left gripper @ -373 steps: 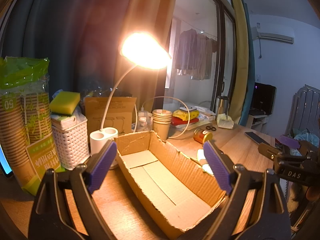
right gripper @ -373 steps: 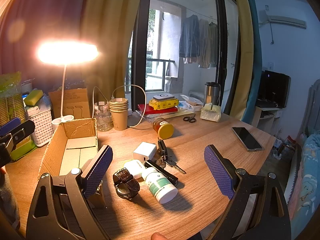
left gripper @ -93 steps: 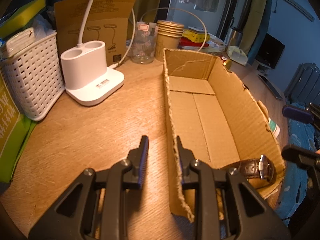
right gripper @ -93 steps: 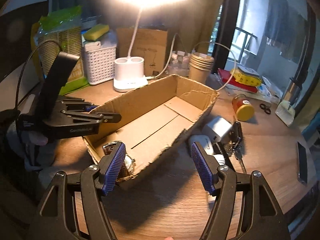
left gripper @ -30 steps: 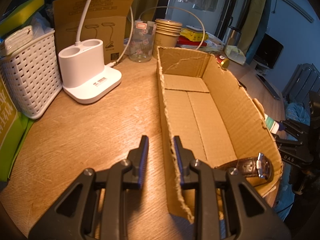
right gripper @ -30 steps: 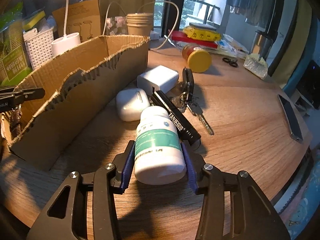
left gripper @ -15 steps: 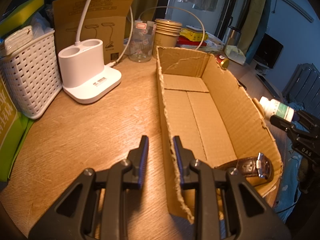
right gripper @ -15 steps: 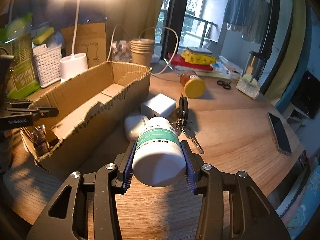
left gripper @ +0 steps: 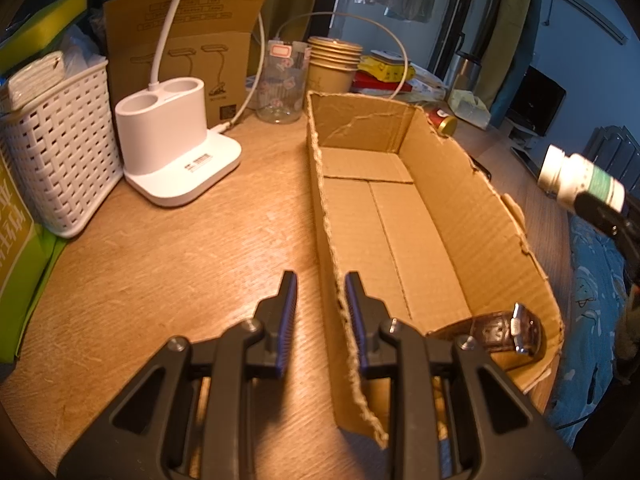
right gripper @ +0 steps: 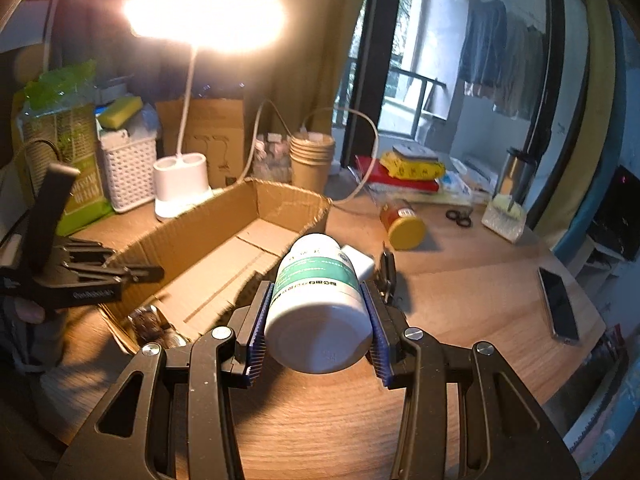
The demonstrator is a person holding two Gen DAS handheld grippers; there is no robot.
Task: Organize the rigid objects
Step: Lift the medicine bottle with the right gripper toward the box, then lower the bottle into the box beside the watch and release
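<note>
My right gripper [right gripper: 316,292] is shut on a white pill bottle with a green label [right gripper: 318,304] and holds it in the air beside the right wall of the open cardboard box [right gripper: 224,256]. The bottle also shows in the left wrist view [left gripper: 580,180], above the box's right side. My left gripper [left gripper: 320,292] is shut on the box's near left wall [left gripper: 338,308]. A brown leather watch [left gripper: 504,330] lies in the box's near corner. A white charger [right gripper: 360,260] and keys [right gripper: 388,268] lie on the table, partly hidden behind the bottle.
A lit desk lamp on a white base [left gripper: 176,152], a white basket [left gripper: 56,148], a flat carton [left gripper: 192,52], a glass jar [left gripper: 282,84] and stacked paper cups [left gripper: 334,64] stand behind the box. A yellow-lidded jar [right gripper: 404,226], scissors [right gripper: 460,216] and a phone [right gripper: 558,304] lie to the right.
My right gripper closed on the pill bottle on the table, lifted it and carried it up and left toward the box. My left gripper stayed clamped on the box wall.
</note>
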